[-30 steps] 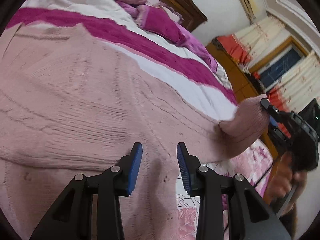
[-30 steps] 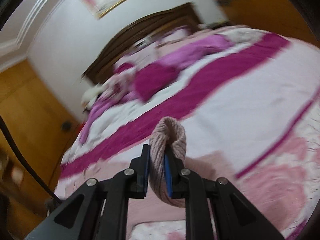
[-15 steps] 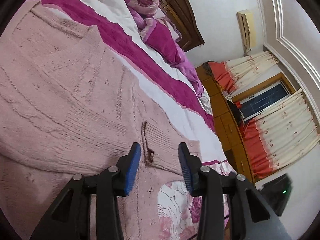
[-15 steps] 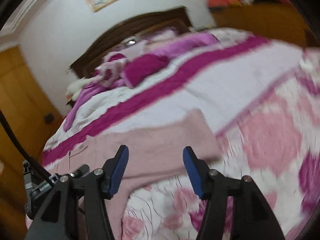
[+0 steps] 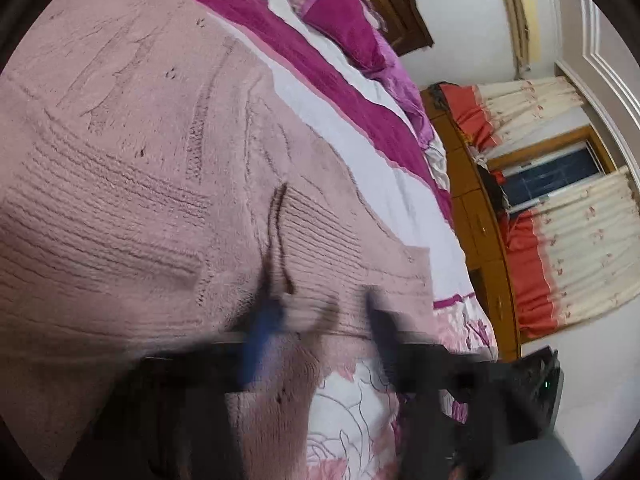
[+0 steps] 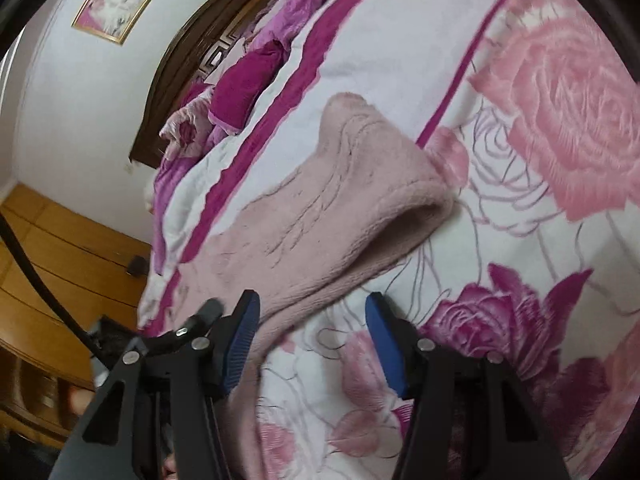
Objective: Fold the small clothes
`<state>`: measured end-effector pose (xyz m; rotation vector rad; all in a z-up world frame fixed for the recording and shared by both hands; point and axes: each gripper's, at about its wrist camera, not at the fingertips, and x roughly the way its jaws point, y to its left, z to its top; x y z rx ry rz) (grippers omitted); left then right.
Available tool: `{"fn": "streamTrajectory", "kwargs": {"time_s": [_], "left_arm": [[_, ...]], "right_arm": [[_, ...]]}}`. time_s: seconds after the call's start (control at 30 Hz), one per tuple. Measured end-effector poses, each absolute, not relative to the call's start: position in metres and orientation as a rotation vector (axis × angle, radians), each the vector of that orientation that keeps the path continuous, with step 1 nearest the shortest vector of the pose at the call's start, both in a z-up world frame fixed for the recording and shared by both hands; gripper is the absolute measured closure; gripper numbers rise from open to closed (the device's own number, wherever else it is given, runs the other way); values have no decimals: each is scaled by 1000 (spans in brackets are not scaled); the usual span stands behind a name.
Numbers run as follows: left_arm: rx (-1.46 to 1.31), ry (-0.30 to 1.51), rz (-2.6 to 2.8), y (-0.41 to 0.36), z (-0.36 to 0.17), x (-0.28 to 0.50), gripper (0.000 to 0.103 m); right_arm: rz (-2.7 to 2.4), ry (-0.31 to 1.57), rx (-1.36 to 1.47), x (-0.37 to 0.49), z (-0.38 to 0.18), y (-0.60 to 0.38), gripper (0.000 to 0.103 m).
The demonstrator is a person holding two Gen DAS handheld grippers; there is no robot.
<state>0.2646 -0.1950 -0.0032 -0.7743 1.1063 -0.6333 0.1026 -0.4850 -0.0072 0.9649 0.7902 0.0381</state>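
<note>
One pink knitted sweater [image 5: 168,184] lies spread on the bed [image 6: 400,52], one sleeve [image 6: 340,200] folded across. Two claws observed. Left claw [image 5: 316,328] — motion-blurred, jaws apart, empty over the hem. Right claw [image 6: 312,328] — wide, empty; a second earlier it pinched the cuff, since released.

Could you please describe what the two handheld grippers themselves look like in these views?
The right gripper has a black angular frame, silver screws and ribbed blue pads on its fingers; a black cable runs beside it. The left gripper is motion-blurred, but shows the same black frame and blue pads.
</note>
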Motion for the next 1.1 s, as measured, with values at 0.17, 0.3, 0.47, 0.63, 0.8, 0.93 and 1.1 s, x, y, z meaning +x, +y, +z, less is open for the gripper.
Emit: {"fn": "streamTrajectory", "kwargs": {"time_s": [0.17,0.3,0.47,0.63,0.8,0.93,1.1], "left_arm": [[-764,1084,-594,-197,-2,254,103],[-714,1058,-588,-197,19,246,103],[-588,975,-569,-187,57,234,103],[-556,917,-548,-152,83,230,103],[-520,906,-455,-109,89,226,103],[-555,919,-375,-59,84,226,103],[-536,883,-277,-5,85,222,103]], "right_arm": [[37,818,909,106,-6,-475,45],[10,828,860,108,-1,-471,45],[31,843,932,115,2,-467,46],[70,840,1009,121,6,-456,46],[26,845,974,124,21,-440,46],[89,802,1054,130,32,-431,46],[76,766,1010,133,51,-413,46]]}}
